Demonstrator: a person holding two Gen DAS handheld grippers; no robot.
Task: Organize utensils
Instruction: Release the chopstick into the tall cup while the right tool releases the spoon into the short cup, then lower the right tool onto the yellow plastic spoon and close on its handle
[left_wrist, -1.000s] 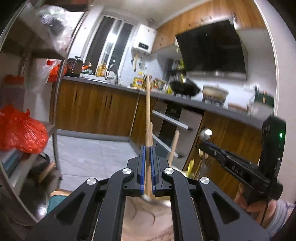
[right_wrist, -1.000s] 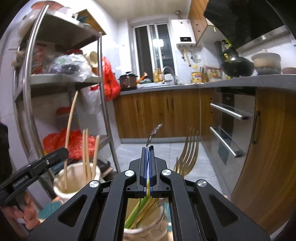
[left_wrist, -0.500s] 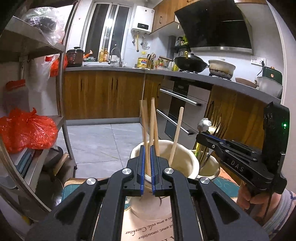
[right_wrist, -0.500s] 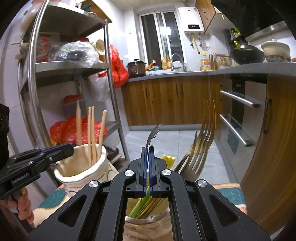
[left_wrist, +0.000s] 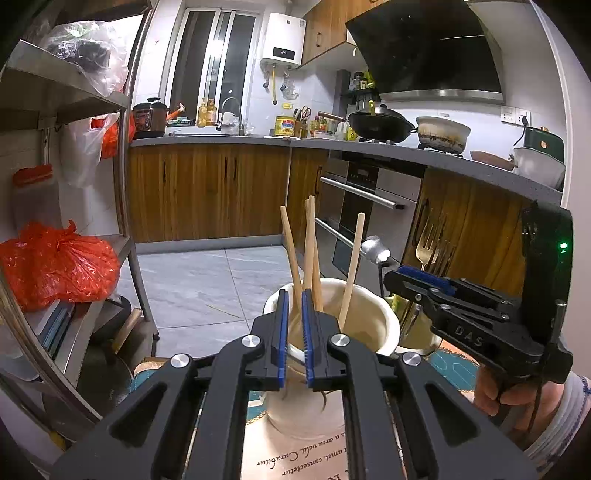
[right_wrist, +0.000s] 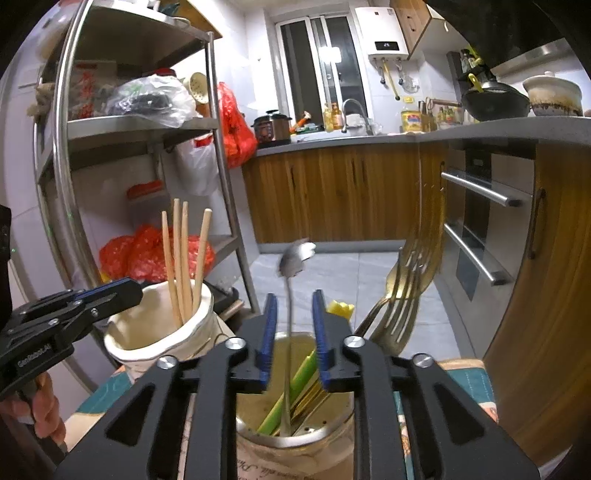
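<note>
Release step: both tongs spreading, pinching nothing; left gripper (left_wrist: 293, 332) leaving chopsticks (left_wrist: 312, 254) in white cup (left_wrist: 380, 325), right gripper (right_wrist: 293, 332) freeing spoon (right_wrist: 290, 291) into metal holder (right_wrist: 295, 439); next likely backing out straight

Four wooden chopsticks (left_wrist: 312, 254) stand in the round cream ceramic pot (left_wrist: 373, 321), just before the left claw (left_wrist: 293, 338). Right of it, the metal holder (right_wrist: 295, 435) holds a steel spoon (right_wrist: 290, 295) between the right claw's (right_wrist: 293, 341) jaws.
</note>
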